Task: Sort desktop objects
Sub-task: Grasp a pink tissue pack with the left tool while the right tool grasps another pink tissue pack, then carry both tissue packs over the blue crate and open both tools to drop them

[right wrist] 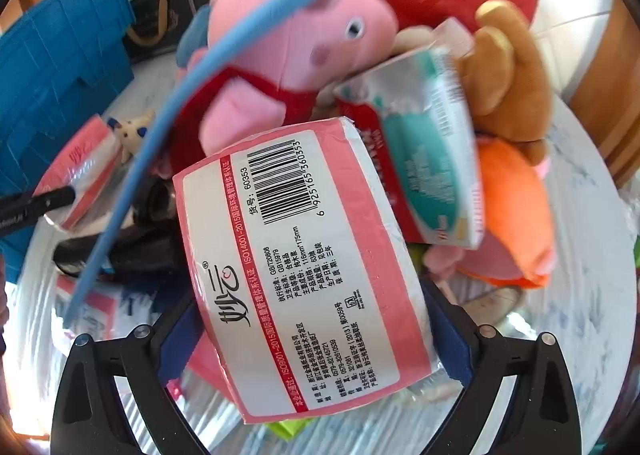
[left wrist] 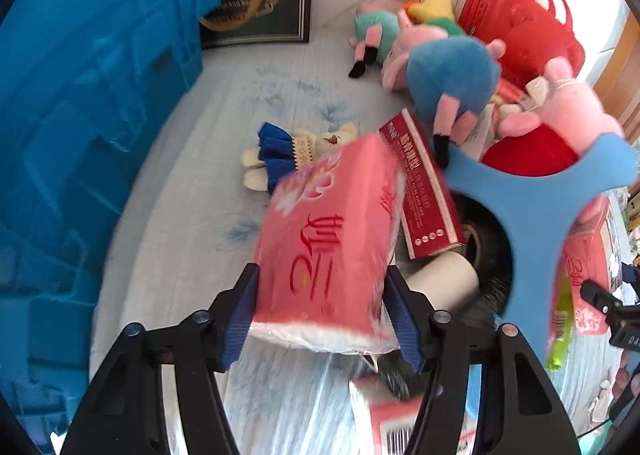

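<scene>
Pink plastic-wrapped soft tissue pack (left wrist: 328,243), lower centre of frame, sits clamped in the left gripper (left wrist: 320,315); the right gripper (right wrist: 308,339) clenches a second pack (right wrist: 296,255). Light, squashy, likely slippery; best gripped across the sides.

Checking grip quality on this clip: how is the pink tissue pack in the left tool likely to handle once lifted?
The pink tissue pack looks soft: its film wrapper wrinkles where the left tool presses its sides, so it probably squashes rather than resists. The glossy plastic may be somewhat slippery. It is likely light for its bulk, and its blocky shape is unlikely to roll.
</scene>
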